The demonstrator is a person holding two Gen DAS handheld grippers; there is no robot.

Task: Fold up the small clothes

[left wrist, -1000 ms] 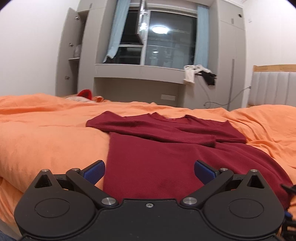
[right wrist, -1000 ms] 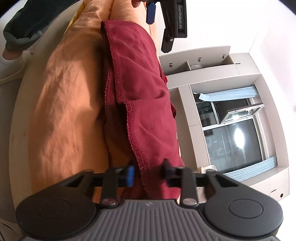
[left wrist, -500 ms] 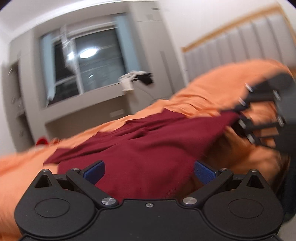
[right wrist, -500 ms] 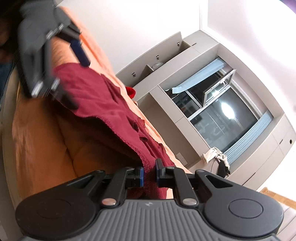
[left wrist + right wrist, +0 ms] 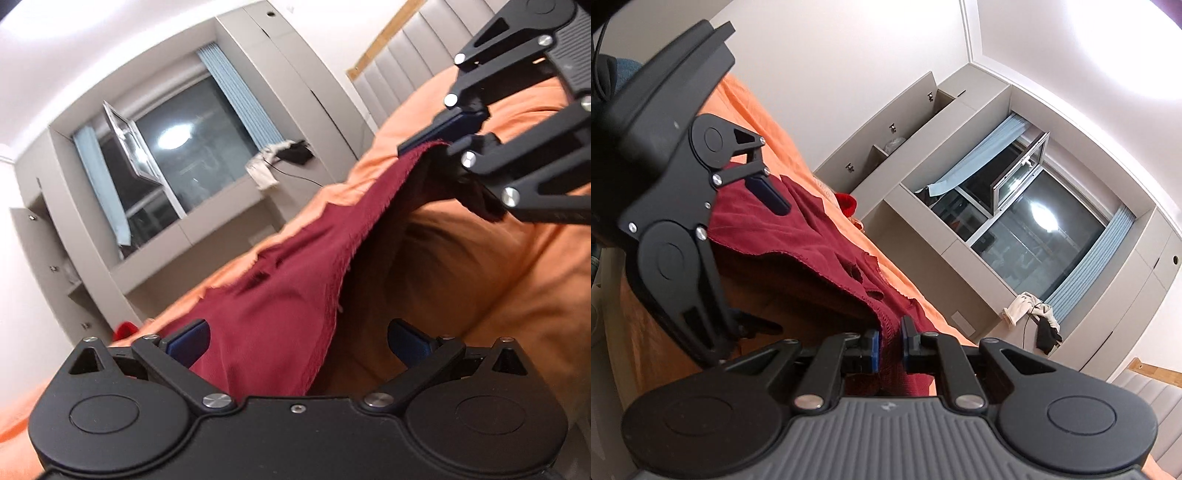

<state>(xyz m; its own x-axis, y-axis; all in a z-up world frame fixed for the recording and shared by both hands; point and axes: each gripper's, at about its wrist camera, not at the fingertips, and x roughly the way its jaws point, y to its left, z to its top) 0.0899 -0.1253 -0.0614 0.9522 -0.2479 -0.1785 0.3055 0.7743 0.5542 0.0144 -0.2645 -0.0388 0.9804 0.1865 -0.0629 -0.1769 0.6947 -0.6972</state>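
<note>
Orange bedspread (image 5: 498,258), maroon garment (image 5: 280,288) lifted

Bright indoor light; a ceiling lamp glares in the dark glass window (image 5: 177,147). Fisheye bends walls at the edges. Deep shadow lies under the lifted dark red knit garment (image 5: 295,266); nearest parts look soft.

A second ago the dark red garment (image 5: 291,280) lay flat on the orange bed cover (image 5: 491,266). The right gripper (image 5: 888,341) has just been closing and now pinches its hem, that corner lifted clear of the cover. The left gripper (image 5: 297,341), jaws wide, has rolled over and come against the other hem corner.
</note>
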